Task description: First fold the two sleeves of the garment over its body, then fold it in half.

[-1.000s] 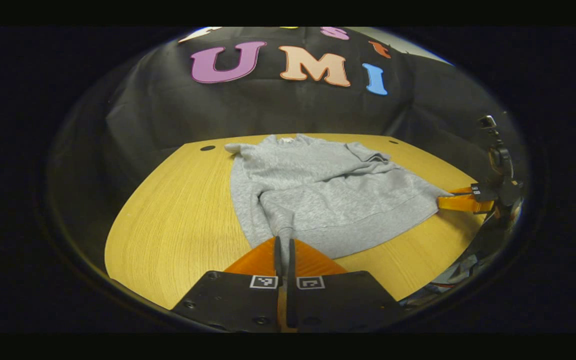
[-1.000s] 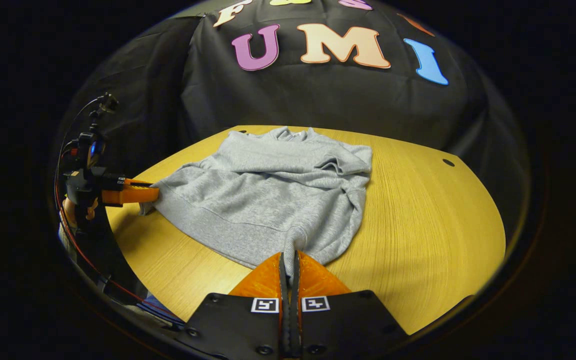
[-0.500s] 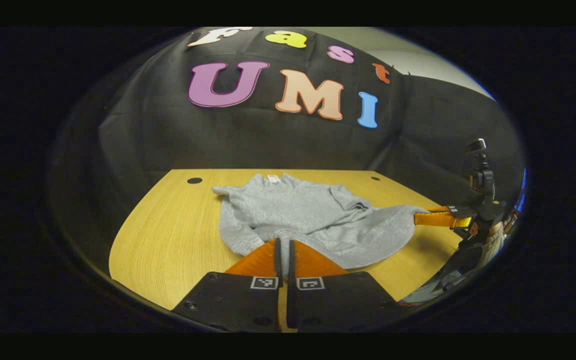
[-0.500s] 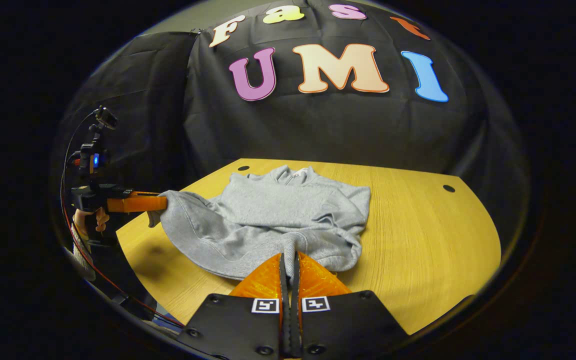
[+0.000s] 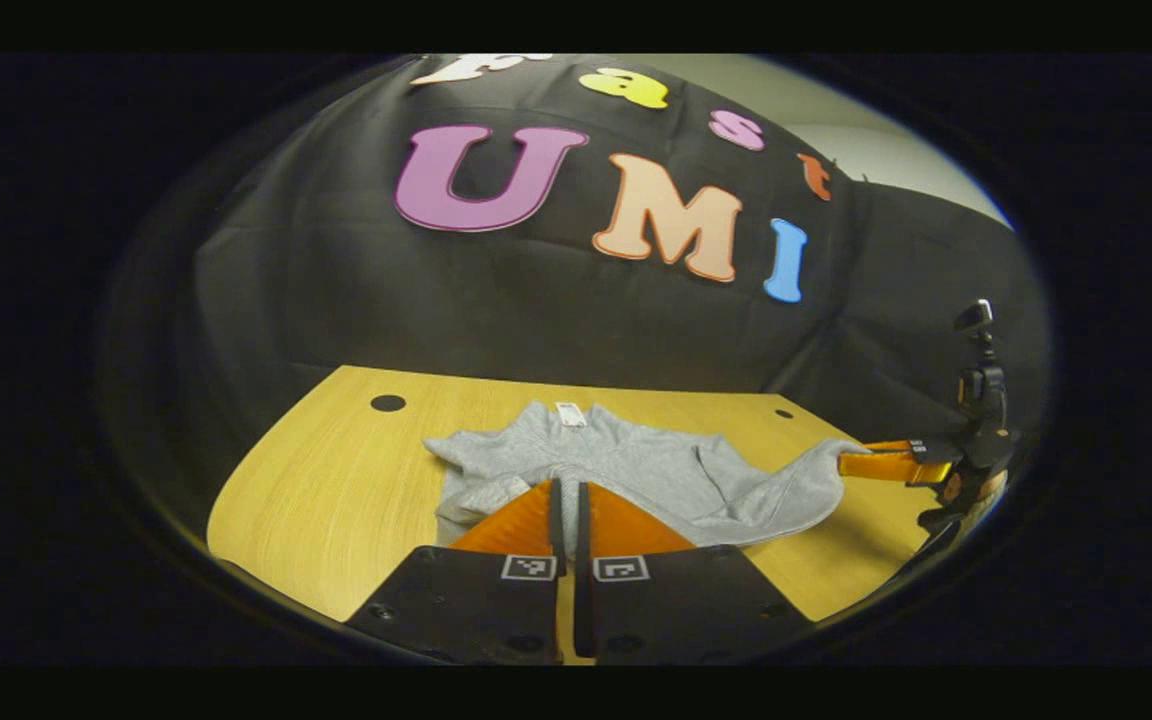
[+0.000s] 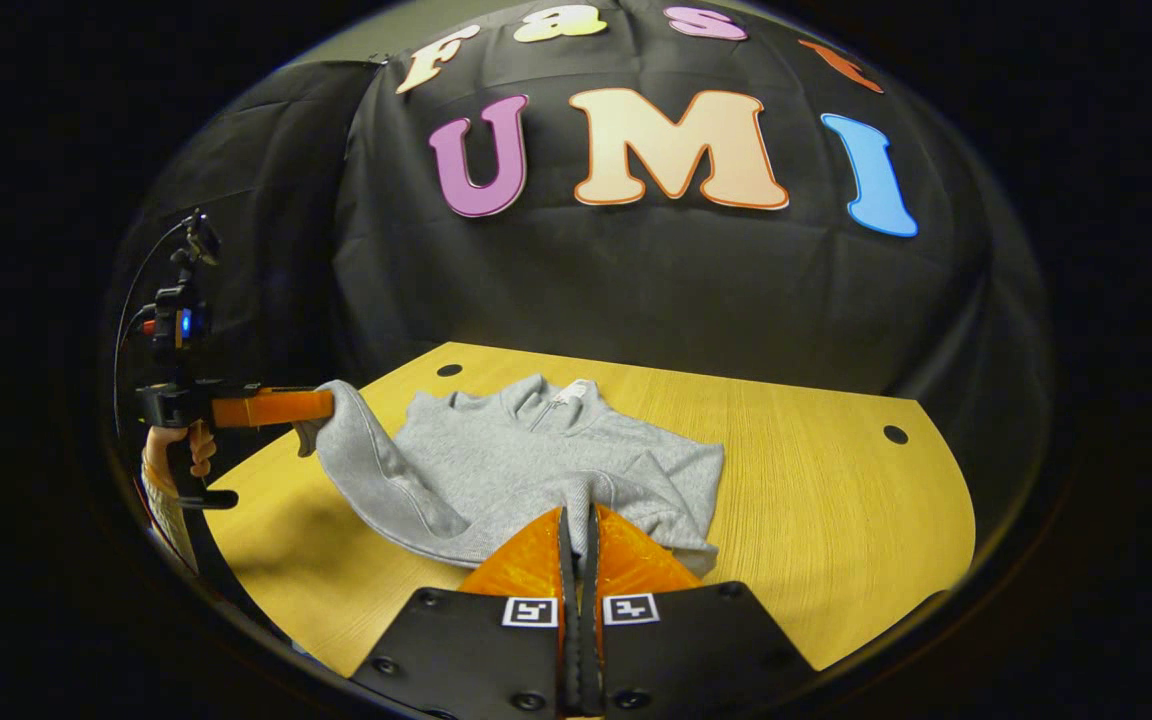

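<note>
You've got both the left gripper [image 5: 566, 490] and right gripper [image 6: 579, 515] clamped on the hem corners of the garment [image 6: 536, 460], lifted off the table [image 6: 836, 500], collar dead ahead of each, so carry the hem straight forward.

Left gripper [image 5: 567, 487] and right gripper [image 6: 581, 512] both clamped on hem of sweatshirt [image 6: 496, 460], raised; hand [image 6: 176, 450] gripping handle.
</note>
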